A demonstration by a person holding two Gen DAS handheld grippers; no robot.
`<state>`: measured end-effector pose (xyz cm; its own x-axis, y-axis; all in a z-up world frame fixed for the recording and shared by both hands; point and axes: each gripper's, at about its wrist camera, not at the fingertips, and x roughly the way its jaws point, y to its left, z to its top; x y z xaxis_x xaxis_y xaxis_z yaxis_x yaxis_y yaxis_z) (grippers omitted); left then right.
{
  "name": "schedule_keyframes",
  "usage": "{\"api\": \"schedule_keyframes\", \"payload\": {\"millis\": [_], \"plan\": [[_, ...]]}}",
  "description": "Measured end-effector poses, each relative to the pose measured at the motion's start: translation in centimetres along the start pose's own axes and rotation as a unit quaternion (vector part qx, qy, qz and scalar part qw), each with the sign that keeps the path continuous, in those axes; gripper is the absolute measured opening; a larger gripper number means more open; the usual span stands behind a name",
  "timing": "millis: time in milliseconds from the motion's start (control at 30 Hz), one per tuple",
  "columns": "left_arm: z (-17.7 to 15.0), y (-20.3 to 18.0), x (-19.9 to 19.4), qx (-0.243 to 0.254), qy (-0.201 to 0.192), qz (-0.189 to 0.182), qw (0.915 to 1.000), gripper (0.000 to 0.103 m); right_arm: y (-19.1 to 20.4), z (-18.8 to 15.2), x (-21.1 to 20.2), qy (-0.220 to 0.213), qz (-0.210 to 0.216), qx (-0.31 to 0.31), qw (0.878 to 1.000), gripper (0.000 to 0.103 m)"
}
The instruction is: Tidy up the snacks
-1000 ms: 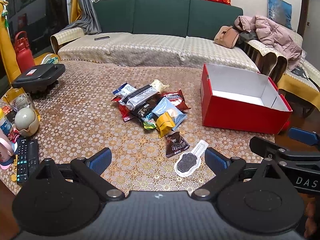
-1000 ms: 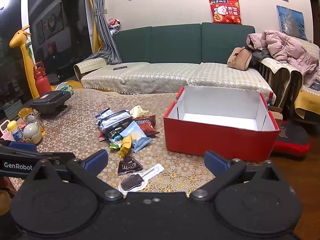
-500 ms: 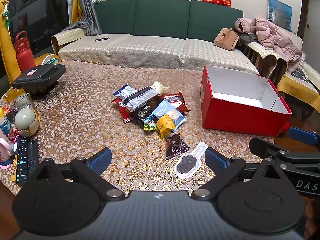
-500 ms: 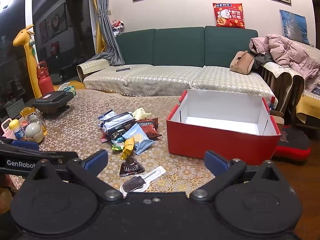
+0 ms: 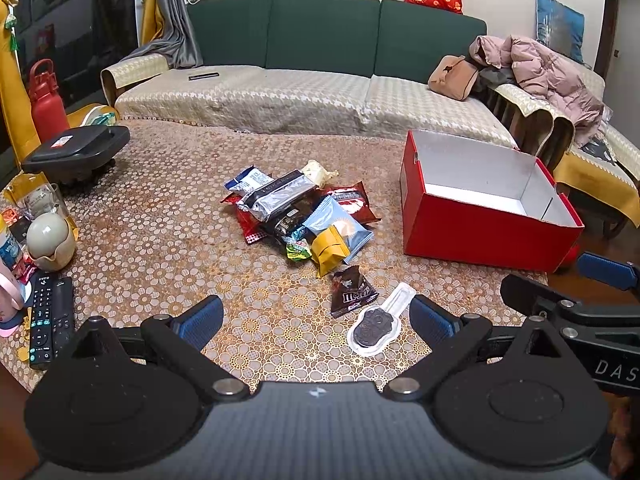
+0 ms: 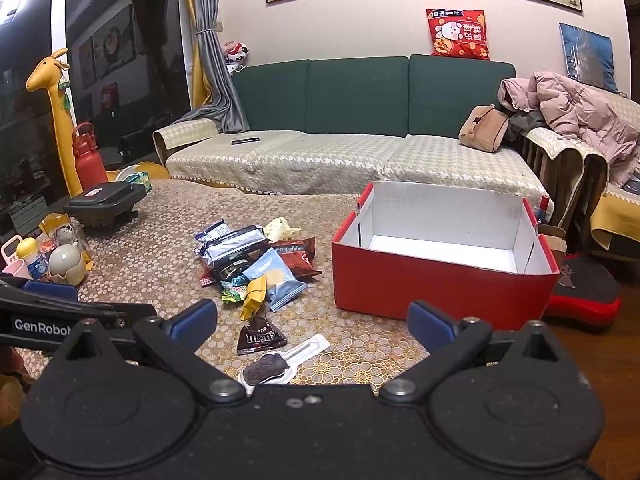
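Note:
A pile of snack packets (image 5: 298, 212) lies mid-table; it also shows in the right wrist view (image 6: 256, 264). A brown M&M's bag (image 5: 352, 292) and a clear-wrapped dark cookie (image 5: 374, 326) lie nearest me, also seen as the bag (image 6: 260, 334) and cookie (image 6: 268, 366). An open, empty red box (image 5: 480, 236) stands to the right of the pile, and shows in the right wrist view (image 6: 440, 284). My left gripper (image 5: 316, 318) is open above the table's near edge. My right gripper (image 6: 312, 322) is open, to the right of the left one.
A remote (image 5: 50, 320), a round cup (image 5: 50, 240), a black appliance (image 5: 76, 152) and a red bottle (image 5: 48, 100) sit at the table's left. A green sofa (image 5: 320, 80) with a bag and pink coat stands behind the table.
Both grippers have risen and tilted slightly; the scene sits lower in both views. Nothing on the table has moved.

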<state>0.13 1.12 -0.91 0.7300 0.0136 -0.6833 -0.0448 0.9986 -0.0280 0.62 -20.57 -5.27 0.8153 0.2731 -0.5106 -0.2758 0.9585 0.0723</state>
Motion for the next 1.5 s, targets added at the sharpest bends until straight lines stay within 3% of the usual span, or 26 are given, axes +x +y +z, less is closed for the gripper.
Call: {"api": "schedule_keyframes", "payload": {"millis": [300, 633, 867, 1133, 1233, 1400, 1500], "plan": [[-0.2, 1.0, 1.3, -0.009, 0.011, -0.002, 0.9999, 0.1, 0.0, -0.1, 0.8, 0.004, -0.006, -0.011, 1.0, 0.101], [-0.4, 2.8, 4.2, -0.032, 0.043, 0.004, 0.9986, 0.1, -0.8, -0.7, 3.4, 0.04, 0.001, -0.006, 0.999, 0.098], [-0.1, 3.2, 6.8, -0.033, 0.066, -0.02, 0.9971, 0.1, -0.4, -1.1, 6.3, 0.081, 0.041, -0.063, 0.994, 0.097], [0.3, 4.0, 9.7, -0.044, 0.093, -0.017, 0.9945, 0.1, 1.3, -2.7, 10.3, 0.147, 0.074, -0.103, 0.981, 0.095], [0.5, 4.8, 10.0, -0.054, 0.094, -0.008, 0.9941, 0.1, 2.0, -3.1, 12.3, 0.174, 0.073, -0.094, 0.977, 0.094], [0.4, 6.1, 10.4, -0.066, 0.094, 0.003, 0.9933, 0.1, 2.2, -3.3, 15.6, 0.211, 0.06, -0.024, 0.975, 0.092], [0.3, 6.8, 10.6, -0.072, 0.095, 0.004, 0.9929, 0.1, 2.9, -3.9, 16.9, 0.223, 0.033, -0.011, 0.974, 0.088]]}}
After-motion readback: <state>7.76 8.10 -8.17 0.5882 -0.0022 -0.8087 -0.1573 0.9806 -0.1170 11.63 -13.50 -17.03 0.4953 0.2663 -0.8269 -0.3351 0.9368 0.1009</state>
